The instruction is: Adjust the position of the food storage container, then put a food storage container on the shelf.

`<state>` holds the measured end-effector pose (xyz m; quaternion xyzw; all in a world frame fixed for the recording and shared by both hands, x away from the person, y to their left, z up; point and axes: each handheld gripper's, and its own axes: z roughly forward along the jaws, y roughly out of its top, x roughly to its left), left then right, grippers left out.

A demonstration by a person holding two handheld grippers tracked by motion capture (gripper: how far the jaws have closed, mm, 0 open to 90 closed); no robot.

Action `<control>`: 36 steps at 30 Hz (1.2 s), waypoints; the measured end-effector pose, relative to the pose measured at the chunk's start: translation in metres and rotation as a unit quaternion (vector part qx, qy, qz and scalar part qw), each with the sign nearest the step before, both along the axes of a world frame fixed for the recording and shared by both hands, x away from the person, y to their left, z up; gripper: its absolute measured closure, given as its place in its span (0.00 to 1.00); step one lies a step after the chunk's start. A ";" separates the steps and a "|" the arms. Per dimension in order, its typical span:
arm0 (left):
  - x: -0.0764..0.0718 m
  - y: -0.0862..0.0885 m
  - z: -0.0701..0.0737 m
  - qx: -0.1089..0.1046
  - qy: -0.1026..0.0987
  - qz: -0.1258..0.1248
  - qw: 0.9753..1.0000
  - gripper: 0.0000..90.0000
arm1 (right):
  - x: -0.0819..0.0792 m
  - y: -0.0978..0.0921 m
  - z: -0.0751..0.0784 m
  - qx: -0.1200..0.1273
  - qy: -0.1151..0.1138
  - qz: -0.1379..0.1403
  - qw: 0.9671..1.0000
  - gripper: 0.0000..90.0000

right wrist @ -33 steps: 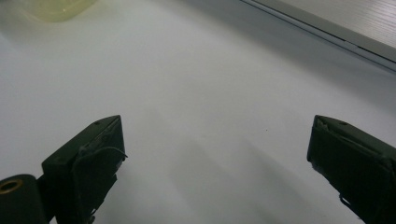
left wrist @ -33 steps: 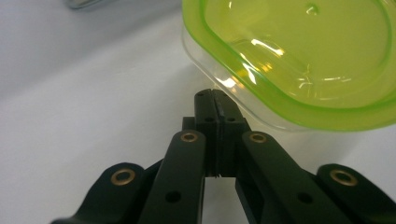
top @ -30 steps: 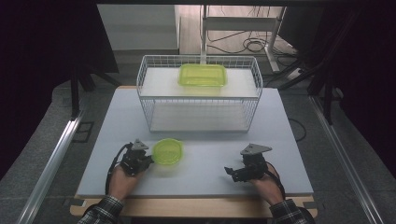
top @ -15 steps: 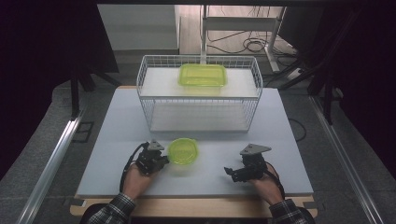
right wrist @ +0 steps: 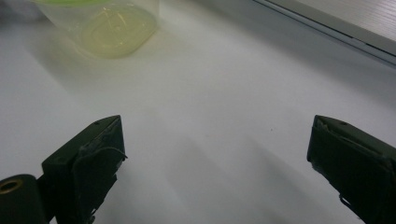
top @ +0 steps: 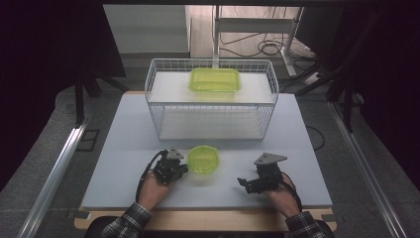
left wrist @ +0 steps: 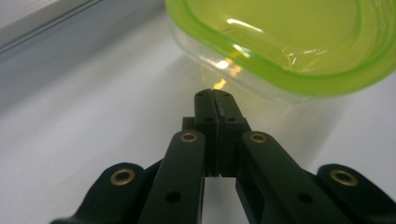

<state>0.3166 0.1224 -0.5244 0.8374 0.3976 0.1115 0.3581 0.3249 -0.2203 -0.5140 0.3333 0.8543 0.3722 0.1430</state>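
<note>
On white tabletop [top: 124, 148], near front edge: small round green-lidded clear plastic tub [top: 203, 158]. Left gripper [top: 182, 170] just beside tub's left side, jaws pressed together, holding nothing (tips possibly touching tub wall, hard to tell). Right gripper [top: 241, 182] well apart, jaws spread wide.

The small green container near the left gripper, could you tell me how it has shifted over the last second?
The left gripper, fingers closed, pushed the small green container rightward toward the table's middle. The right gripper, open, the wire basket and the rectangular green container stayed put.
</note>
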 end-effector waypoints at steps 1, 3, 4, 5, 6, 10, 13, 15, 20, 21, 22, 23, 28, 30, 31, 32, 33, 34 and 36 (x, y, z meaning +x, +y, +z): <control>-0.001 0.003 0.001 -0.003 -0.002 0.004 1.000 0.97 | 0.000 0.000 0.000 0.001 -0.001 0.000 1.000 0.05; -0.005 0.008 0.003 -0.007 -0.010 0.007 1.000 0.89 | 0.000 -0.001 0.000 0.002 -0.001 0.000 1.000 0.05; -0.007 0.010 0.004 -0.009 -0.015 0.007 1.000 0.84 | 0.000 -0.001 0.000 0.003 -0.001 0.000 1.000 0.05; -0.009 0.013 0.006 -0.011 -0.020 0.008 1.000 0.79 | 0.000 -0.001 0.000 0.003 -0.001 0.000 1.000 0.05; -0.012 0.015 0.007 -0.014 -0.023 0.008 1.000 0.73 | 0.000 -0.001 0.000 0.003 -0.001 0.001 1.000 0.05; -0.022 0.025 0.013 -0.020 -0.048 0.013 0.999 0.52 | 0.000 -0.001 0.001 0.003 -0.002 0.001 1.000 0.05; -0.026 0.031 0.015 -0.022 -0.062 0.018 0.998 0.36 | -0.001 -0.001 0.001 0.004 -0.002 0.000 1.000 0.05; -0.030 0.033 0.015 -0.026 -0.068 0.023 0.997 0.25 | -0.001 -0.001 0.001 0.004 -0.002 0.000 1.000 0.05; -0.040 0.037 0.014 -0.013 -0.075 0.028 0.997 0.07 | -0.001 -0.001 0.001 0.005 -0.002 0.000 1.000 0.05; -0.043 0.038 0.014 -0.010 -0.076 0.028 0.997 0.06 | -0.001 -0.001 0.001 0.005 -0.002 0.001 1.000 0.05; -0.045 0.039 0.013 -0.007 -0.076 0.028 0.997 0.04 | -0.001 -0.001 0.002 0.006 -0.003 0.001 1.000 0.05; -0.047 0.039 0.013 -0.005 -0.075 0.028 0.997 0.04 | -0.001 -0.001 0.002 0.006 -0.003 0.001 1.000 0.05; -0.055 0.043 0.007 0.003 -0.075 0.024 0.997 0.01 | -0.001 0.000 0.001 0.006 -0.003 0.002 1.000 0.05; -0.057 0.044 0.005 0.010 -0.078 0.025 0.997 0.01 | -0.001 0.000 0.001 0.007 -0.002 0.003 1.000 0.05; -0.057 0.044 0.005 0.012 -0.080 0.025 0.996 0.00 | -0.001 0.000 0.001 0.007 -0.002 0.003 1.000 0.05; -0.058 0.044 0.005 0.012 -0.080 0.025 0.996 0.00 | -0.001 0.000 0.001 0.008 -0.002 0.001 1.000 0.05; -0.058 0.045 0.004 0.012 -0.082 0.026 0.996 0.00 | -0.001 0.000 0.001 0.009 -0.002 0.001 1.000 0.05; -0.058 0.045 0.004 0.013 -0.083 0.025 0.996 0.00 | -0.001 -0.001 0.001 0.011 -0.002 0.001 1.000 0.04; -0.058 0.046 0.003 0.015 -0.083 0.025 0.996 0.00 | -0.001 -0.001 0.002 0.017 -0.005 -0.002 1.000 0.04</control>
